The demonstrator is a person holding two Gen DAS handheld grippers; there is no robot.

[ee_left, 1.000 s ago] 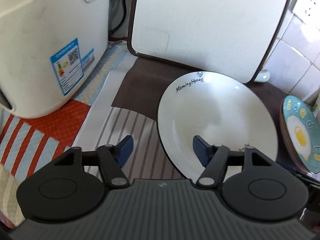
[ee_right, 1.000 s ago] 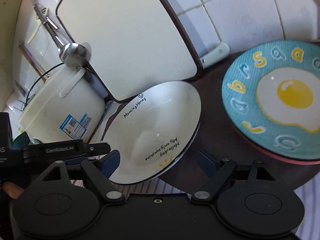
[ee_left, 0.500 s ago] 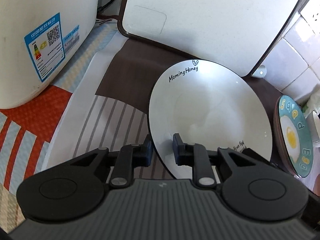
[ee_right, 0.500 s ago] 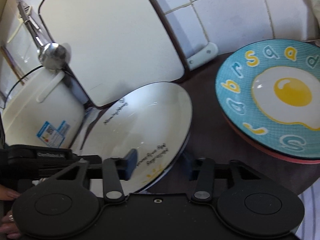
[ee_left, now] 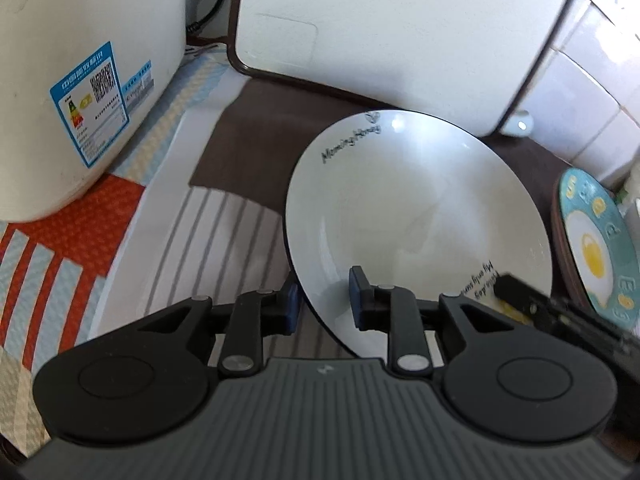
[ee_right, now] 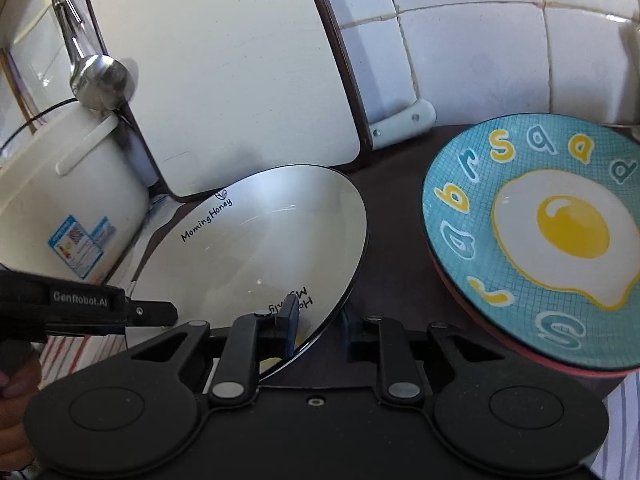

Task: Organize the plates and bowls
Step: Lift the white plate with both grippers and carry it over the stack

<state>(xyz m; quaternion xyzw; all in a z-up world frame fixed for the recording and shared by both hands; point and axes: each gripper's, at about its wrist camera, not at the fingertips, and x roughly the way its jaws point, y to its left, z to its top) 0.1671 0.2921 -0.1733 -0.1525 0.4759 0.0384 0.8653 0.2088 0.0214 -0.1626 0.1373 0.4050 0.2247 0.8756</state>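
A white plate with black rim and "Morning Honey" lettering [ee_left: 416, 216] is tilted above the counter; it also shows in the right wrist view [ee_right: 248, 252]. My left gripper [ee_left: 324, 304] is shut on its near left rim. My right gripper [ee_right: 318, 328] is shut on its near right rim, one finger on top, one beneath. A blue plate with a fried-egg picture [ee_right: 552, 236] lies on a red plate to the right, also at the left wrist view's right edge [ee_left: 592, 244].
A white rice cooker [ee_left: 72, 80] stands at the left. A white cutting board [ee_left: 392, 28] leans on the tiled wall behind the plate. A ladle [ee_right: 100, 80] hangs at the back left. Striped cloth mats [ee_left: 208, 232] cover the counter.
Both grippers, open around the white plate's rim a second ago, have shut on it. The plate is now tilted off the counter.
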